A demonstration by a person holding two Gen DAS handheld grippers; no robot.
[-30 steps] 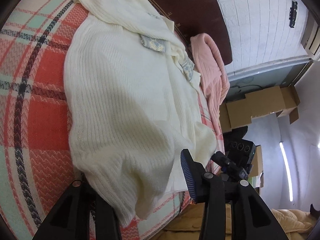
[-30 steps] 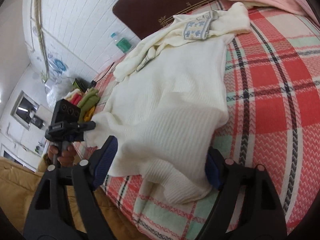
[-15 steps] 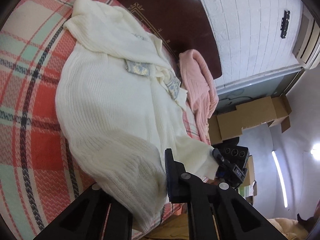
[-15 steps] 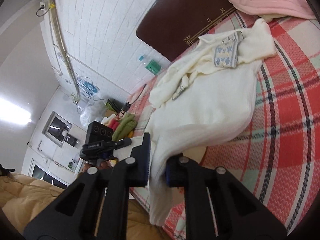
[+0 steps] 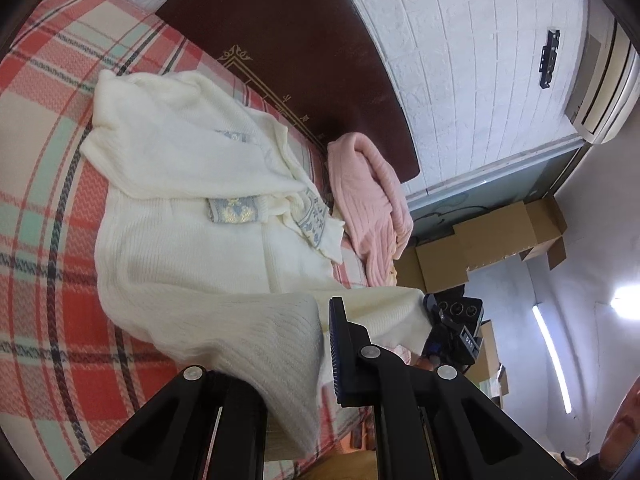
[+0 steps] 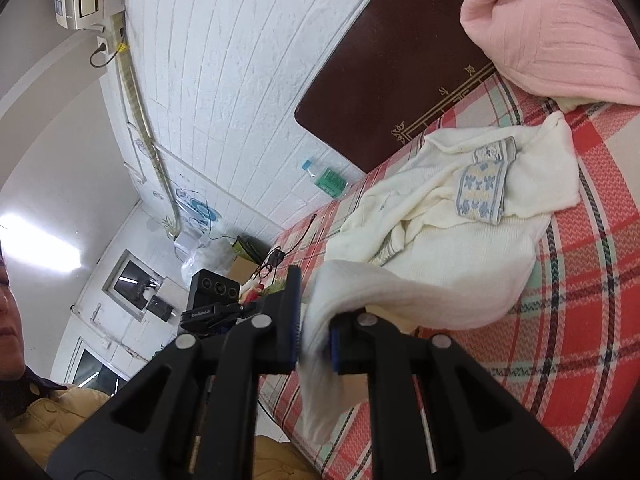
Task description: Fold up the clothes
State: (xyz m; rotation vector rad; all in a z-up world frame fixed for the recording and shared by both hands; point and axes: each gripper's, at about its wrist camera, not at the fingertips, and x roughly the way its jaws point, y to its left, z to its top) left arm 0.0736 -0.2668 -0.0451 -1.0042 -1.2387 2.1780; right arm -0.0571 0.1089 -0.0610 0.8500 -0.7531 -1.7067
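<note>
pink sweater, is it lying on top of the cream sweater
No, the pink sweater lies beside the cream sweater, bunched against the dark headboard and hanging over the bed's edge.

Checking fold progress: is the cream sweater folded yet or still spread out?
Still spread on the bed: the cream sweater lies open, only its bottom edge lifted.

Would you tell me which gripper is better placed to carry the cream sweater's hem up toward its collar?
Neither alone, I think: the left gripper and right gripper each pinch a lifted hem corner of the cream sweater.
</note>
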